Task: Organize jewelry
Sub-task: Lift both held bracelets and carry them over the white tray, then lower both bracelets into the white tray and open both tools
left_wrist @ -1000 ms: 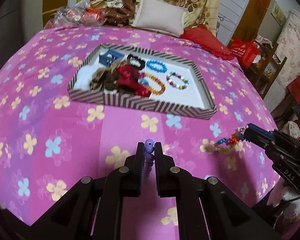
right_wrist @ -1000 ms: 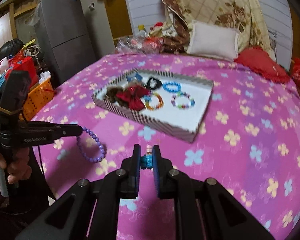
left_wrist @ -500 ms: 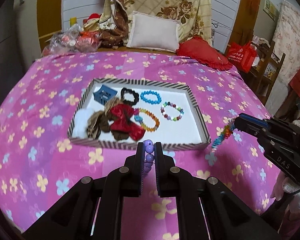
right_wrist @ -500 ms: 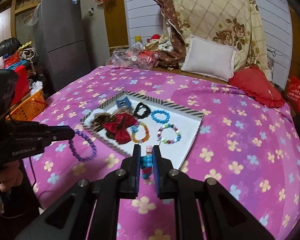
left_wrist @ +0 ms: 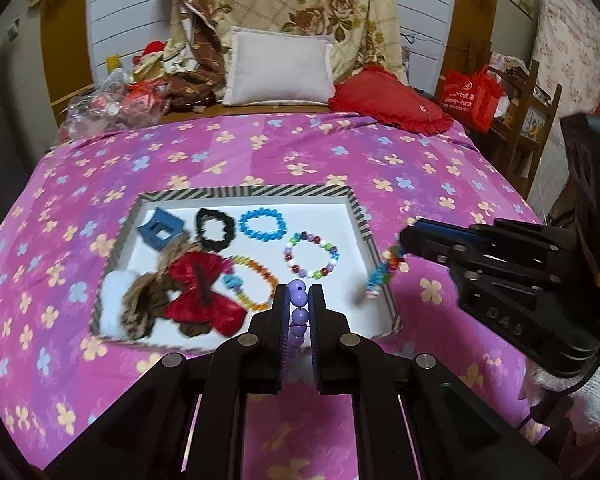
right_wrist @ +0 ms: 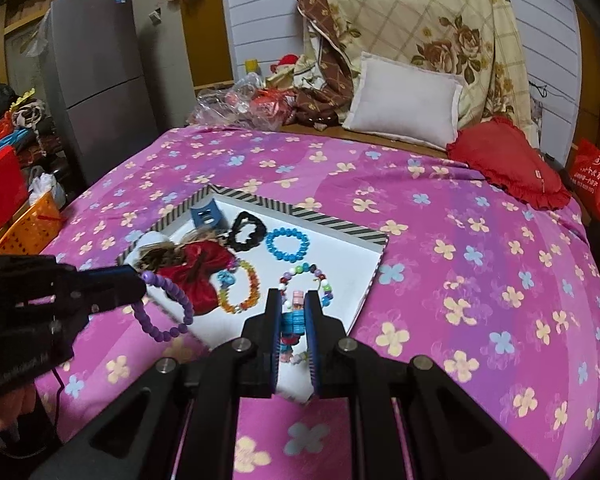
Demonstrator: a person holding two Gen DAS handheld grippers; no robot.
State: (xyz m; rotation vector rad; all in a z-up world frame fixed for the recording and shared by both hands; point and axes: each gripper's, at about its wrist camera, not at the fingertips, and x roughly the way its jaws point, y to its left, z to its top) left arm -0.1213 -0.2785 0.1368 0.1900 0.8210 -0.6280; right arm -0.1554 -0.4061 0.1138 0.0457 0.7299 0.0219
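Hand-held gripper (left_wrist: 299,300) round glossy purple beads (left_wrist: 299,312)

Left gripper (left_wrist: 299,300) and right gripper (right_wrist: 293,304) both clamped shut, angled downward

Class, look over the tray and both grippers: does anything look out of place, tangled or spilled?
Mostly tidy. In the striped tray the bracelets lie apart, but the red bow overlaps the brown hair ties in a heap at its left end. Nothing looks spilled.
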